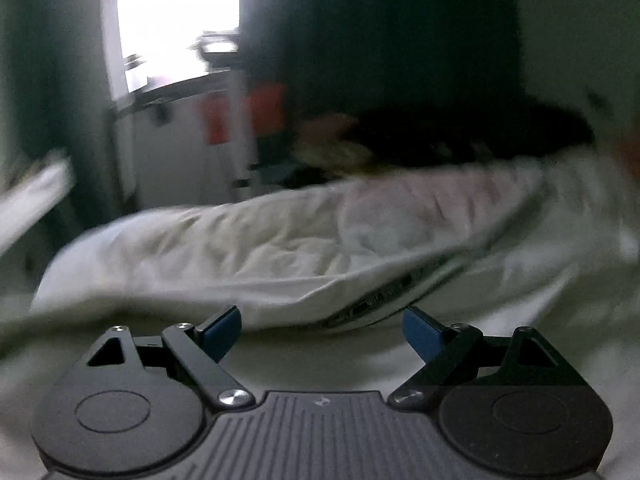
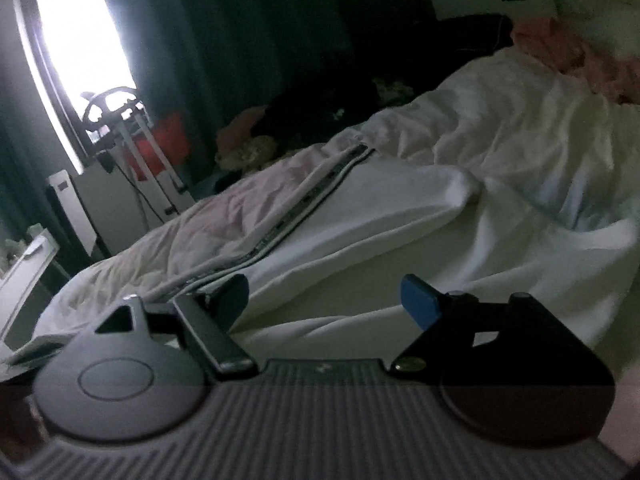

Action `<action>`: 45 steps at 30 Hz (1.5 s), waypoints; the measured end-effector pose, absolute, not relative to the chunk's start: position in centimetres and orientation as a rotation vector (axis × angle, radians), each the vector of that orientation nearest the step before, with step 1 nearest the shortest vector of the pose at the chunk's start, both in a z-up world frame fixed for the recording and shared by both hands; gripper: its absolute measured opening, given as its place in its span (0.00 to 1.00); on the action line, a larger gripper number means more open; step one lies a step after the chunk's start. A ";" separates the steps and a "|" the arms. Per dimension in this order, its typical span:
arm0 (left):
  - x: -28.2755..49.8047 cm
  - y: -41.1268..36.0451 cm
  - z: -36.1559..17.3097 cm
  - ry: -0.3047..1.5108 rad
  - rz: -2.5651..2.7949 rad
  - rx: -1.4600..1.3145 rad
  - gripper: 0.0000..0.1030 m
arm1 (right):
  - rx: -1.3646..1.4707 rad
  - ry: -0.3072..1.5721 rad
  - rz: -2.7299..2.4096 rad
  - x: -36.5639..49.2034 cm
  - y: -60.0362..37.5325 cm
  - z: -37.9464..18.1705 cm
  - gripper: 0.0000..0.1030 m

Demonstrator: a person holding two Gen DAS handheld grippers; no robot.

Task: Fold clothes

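A white garment point(image 1: 280, 248) with a dark striped side band point(image 1: 384, 296) lies stretched across the white bed. In the right wrist view the same garment point(image 2: 360, 208) runs from lower left to upper right, its striped band point(image 2: 304, 208) along one edge. My left gripper point(image 1: 322, 330) is open and empty, low over the sheet just short of the garment's near edge. My right gripper point(image 2: 324, 300) is open and empty, its left pad close to the striped band's lower end. The left wrist view is blurred.
A bright window point(image 2: 80, 48) and a white stand with red items point(image 2: 160, 140) are at the left beyond the bed. Dark and pink clothes point(image 2: 560, 44) lie piled at the far side of the bed. The white bed sheet point(image 1: 520, 320) surrounds the garment.
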State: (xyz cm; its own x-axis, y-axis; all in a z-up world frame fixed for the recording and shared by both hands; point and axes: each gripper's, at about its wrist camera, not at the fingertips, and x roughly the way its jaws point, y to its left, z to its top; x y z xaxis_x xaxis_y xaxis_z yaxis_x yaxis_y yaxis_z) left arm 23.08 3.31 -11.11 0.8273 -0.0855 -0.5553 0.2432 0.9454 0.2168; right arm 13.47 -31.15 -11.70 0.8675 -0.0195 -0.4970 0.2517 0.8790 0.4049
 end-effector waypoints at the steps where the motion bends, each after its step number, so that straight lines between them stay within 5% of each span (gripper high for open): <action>1: 24.2 2.9 -11.6 0.577 -0.200 0.370 0.87 | 0.501 0.515 -0.146 13.9 -31.4 -12.1 0.82; 7: 30.4 1.4 -15.8 0.620 -0.182 0.712 0.87 | 0.608 0.578 -0.134 15.7 -32.5 -14.0 0.82; 17: 40.2 2.9 -16.5 0.686 -0.039 0.526 0.99 | 0.635 0.597 -0.162 17.7 -33.1 -15.4 0.82; 27: 38.5 3.4 -11.4 0.719 -0.364 0.477 0.91 | 0.688 0.575 -0.175 16.9 -33.7 -14.7 0.82; 37: 39.8 -12.2 -9.8 0.692 -0.617 0.331 0.91 | 0.732 0.553 -0.222 16.6 -34.9 -14.7 0.82; 45: 44.2 -24.7 -13.5 0.714 -0.603 0.353 0.76 | 0.786 0.550 -0.258 16.4 -36.6 -15.6 0.82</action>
